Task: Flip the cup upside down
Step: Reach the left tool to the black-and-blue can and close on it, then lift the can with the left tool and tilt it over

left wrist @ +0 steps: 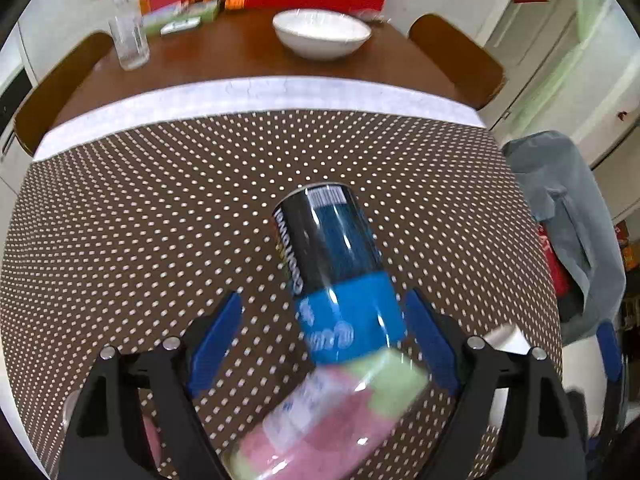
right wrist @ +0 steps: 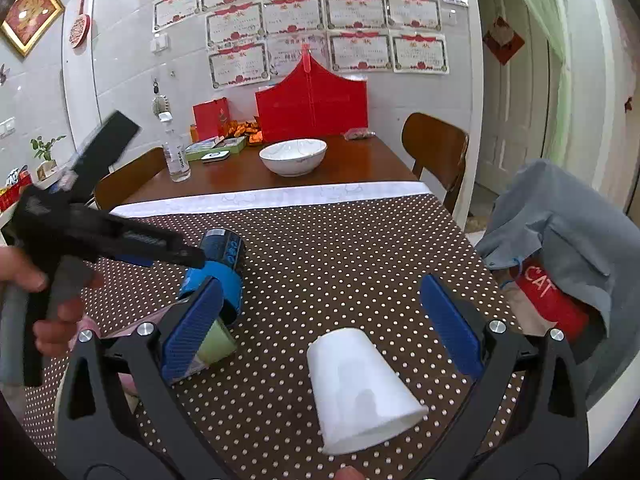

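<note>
The white paper cup [right wrist: 356,390] stands upside down on the dotted tablecloth [right wrist: 340,248] of the table [right wrist: 360,160], between the spread blue fingers of the right hand-held gripper [right wrist: 320,328], touching neither; this gripper is released. The left hand-held gripper [left wrist: 322,340] is also released, its fingers wide around a blue and black can [left wrist: 340,268] that lies on its side, close to the right finger. The can is blurred and its label is hard to read. A pink and green pack [left wrist: 332,420] beside it is blurred and cut off below.
</note>
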Action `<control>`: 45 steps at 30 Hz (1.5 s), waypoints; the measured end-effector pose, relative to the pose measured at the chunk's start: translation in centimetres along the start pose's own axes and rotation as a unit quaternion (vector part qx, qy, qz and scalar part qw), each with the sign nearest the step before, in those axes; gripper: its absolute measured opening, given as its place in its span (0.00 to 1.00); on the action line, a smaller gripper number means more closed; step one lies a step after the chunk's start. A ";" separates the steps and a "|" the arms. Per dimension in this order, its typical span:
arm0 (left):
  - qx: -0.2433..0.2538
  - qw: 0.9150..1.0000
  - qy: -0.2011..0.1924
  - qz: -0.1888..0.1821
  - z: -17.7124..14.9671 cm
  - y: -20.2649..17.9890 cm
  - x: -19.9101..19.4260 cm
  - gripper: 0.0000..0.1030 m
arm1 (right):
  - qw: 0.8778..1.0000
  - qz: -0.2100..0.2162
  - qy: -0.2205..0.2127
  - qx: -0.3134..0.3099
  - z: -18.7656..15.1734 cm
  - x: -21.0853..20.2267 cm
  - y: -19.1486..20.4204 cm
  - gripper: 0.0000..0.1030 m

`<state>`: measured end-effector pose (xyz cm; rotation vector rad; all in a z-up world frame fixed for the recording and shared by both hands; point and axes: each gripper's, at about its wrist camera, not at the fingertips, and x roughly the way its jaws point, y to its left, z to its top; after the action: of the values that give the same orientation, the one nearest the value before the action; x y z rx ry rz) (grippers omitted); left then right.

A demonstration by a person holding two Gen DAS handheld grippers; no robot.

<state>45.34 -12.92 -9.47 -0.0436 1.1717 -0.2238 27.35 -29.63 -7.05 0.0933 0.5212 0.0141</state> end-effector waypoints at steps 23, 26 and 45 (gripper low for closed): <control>-0.046 0.996 0.071 0.002 3.3 -0.7 6.9 0.67 | 1.000 0.008 0.011 0.010 -1.2 1.3 -1.3 0.94; -0.058 0.997 0.053 -0.002 3.4 1.4 5.4 0.67 | 1.000 0.006 0.010 0.008 -1.3 1.1 -1.4 0.94; -0.040 0.997 -0.069 0.000 -2.0 2.3 -6.5 0.63 | 1.000 0.024 -0.003 0.014 -2.6 -5.3 -0.8 0.94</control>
<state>41.46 -9.19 -4.73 -0.1280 1.0417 -0.1713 21.44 -30.43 -6.69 0.1343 0.5130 0.0541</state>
